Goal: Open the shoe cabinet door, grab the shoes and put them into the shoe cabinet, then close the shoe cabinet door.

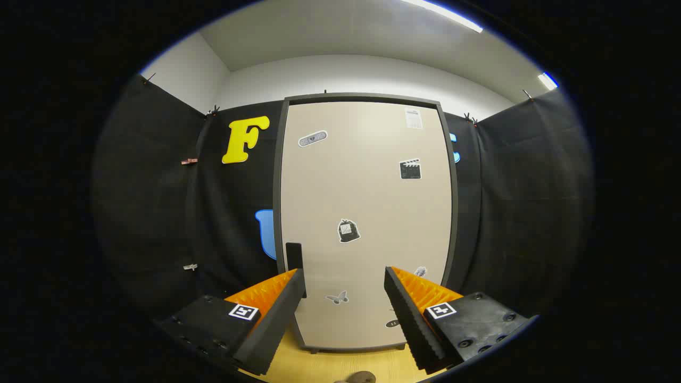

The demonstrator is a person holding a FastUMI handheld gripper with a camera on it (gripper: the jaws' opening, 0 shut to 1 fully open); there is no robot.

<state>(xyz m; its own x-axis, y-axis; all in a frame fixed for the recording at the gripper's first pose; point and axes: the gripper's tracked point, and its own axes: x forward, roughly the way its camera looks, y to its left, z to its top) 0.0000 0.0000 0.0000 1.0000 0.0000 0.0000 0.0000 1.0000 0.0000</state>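
Black cloth wall (159,213) draping the booth at nine and three o'clock, white wall (362,74) above, ceiling strip light (441,13) at one o'clock, wooden floor (340,364) at six o'clock

The shut cabinet door (367,213) blocks the way ahead in mid-frame, its handle (294,258) just beyond the left finger. The gripper (345,276) stands open with a clear gap. Bare floor (340,364) lies at the bottom.
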